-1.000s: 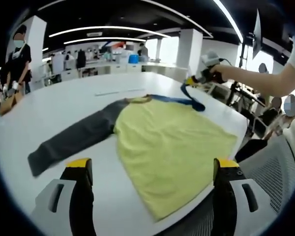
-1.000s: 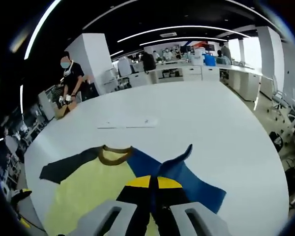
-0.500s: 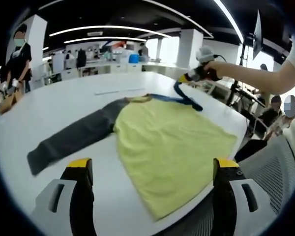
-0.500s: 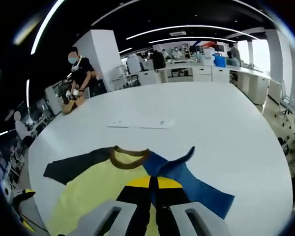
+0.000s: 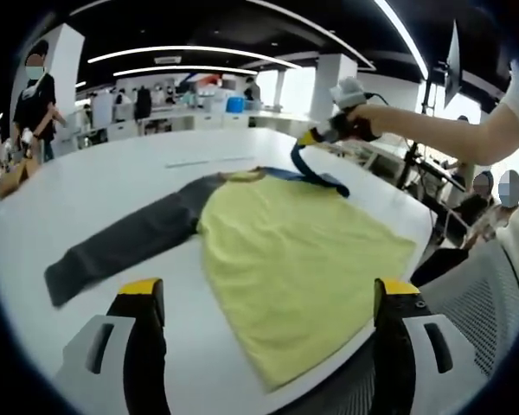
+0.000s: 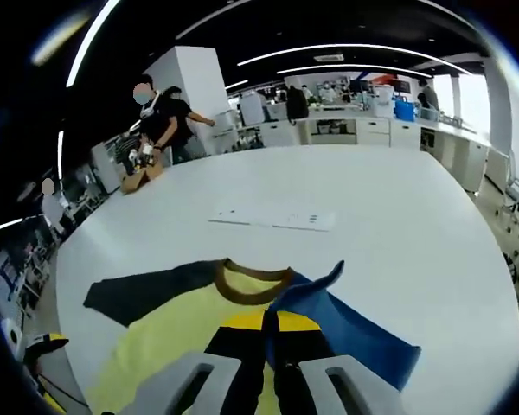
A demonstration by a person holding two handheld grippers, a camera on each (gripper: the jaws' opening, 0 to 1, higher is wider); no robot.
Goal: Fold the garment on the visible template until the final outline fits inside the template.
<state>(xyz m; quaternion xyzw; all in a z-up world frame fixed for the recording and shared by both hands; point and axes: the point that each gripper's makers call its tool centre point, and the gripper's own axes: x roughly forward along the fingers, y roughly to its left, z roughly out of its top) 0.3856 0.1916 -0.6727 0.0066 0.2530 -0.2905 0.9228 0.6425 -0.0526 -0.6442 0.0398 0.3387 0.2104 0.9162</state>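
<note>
Right fingers [image 6: 271,333] clamped on the shirt's blue sleeve [image 6: 355,333]; left fingers [image 5: 268,298] wide apart, holding nothing.

The shirt [image 5: 298,259] lies flat on the white worktop [image 5: 95,190], yellow body toward the left gripper, its dark sleeve [image 5: 121,246] stretched out to one side (brown collar [image 6: 253,281] at the top). The right gripper [image 5: 342,125], seen from the left gripper view, lifts the blue sleeve's end off the worktop above the shirt's shoulder. A thin pale strip [image 6: 272,219] lies on the worktop beyond the collar. A person [image 6: 164,121] stands at the far edge.
</note>
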